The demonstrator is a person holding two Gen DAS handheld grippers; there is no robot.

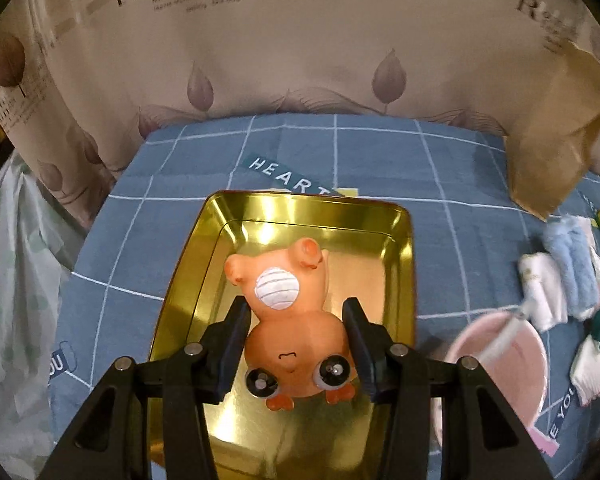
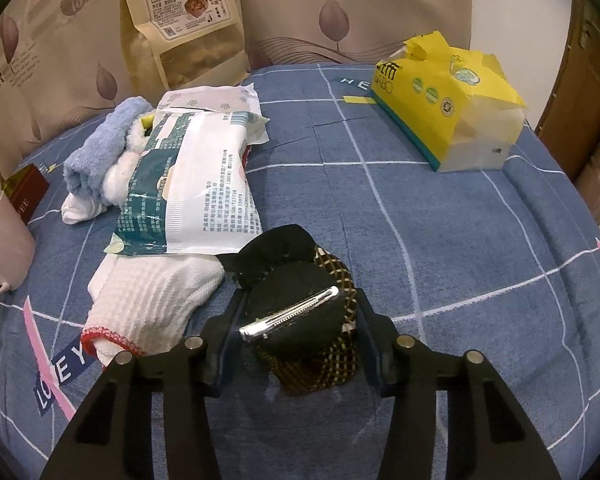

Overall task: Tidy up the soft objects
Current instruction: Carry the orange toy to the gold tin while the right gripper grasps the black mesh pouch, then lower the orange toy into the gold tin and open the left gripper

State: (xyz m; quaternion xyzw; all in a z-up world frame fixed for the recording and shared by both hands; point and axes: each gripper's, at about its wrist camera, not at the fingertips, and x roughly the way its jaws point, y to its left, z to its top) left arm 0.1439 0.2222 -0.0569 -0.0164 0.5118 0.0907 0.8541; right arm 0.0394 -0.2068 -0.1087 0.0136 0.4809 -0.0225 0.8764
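In the left wrist view my left gripper [image 1: 296,312] is shut on an orange soft animal toy [image 1: 292,320] with big eyes and a white striped belly, held over a gold metal tray [image 1: 400,248]. In the right wrist view my right gripper [image 2: 298,300] is shut on a black and yellow checked fabric hair bow with a silver clip [image 2: 300,312], low over the blue checked cloth [image 2: 440,248]. A white knit glove [image 2: 152,296], a rolled blue towel [image 2: 96,152] and white socks [image 2: 100,200] lie to its left.
A white and green wipes pack [image 2: 196,176] lies on the soft pile. A yellow tissue pack [image 2: 448,100] sits at the far right. A kraft snack bag [image 2: 188,20] leans on the curtain. A pink mug [image 1: 500,368] and a dark red box [image 2: 24,192] stand nearby.
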